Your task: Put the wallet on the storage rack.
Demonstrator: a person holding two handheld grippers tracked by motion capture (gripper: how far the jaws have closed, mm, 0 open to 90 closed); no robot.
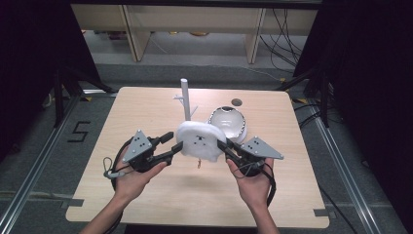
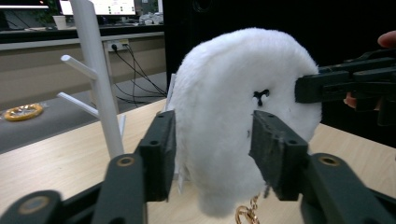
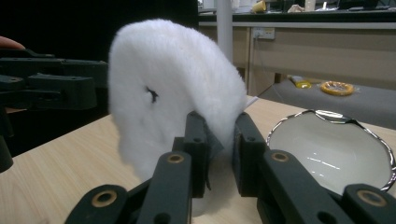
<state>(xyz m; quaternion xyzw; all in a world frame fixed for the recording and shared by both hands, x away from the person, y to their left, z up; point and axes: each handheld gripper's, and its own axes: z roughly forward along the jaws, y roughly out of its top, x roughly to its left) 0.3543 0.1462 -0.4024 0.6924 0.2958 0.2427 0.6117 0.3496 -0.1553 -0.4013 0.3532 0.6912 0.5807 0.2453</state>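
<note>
While the white plush keychain (image 1: 198, 141) hung above the middle of the counter (image 1: 146, 112), the right tongs (image 1: 227, 150) were clenched on its edge, the fluffy rim pinched flat between their jaws in the right gripper view (image 3: 184, 88). The left tongs (image 1: 171, 143) stood released, one jaw on either side of the plush with gaps showing in the left gripper view (image 2: 243, 112), pressing nothing. A small gold clasp (image 2: 246, 213) dangled beneath it, though its shape was hard to make out. Just behind rose a white peg stand (image 1: 185, 100), and a white bowl (image 1: 227, 122) with a dark rim sat beside the right hand (image 1: 253, 178).
</note>
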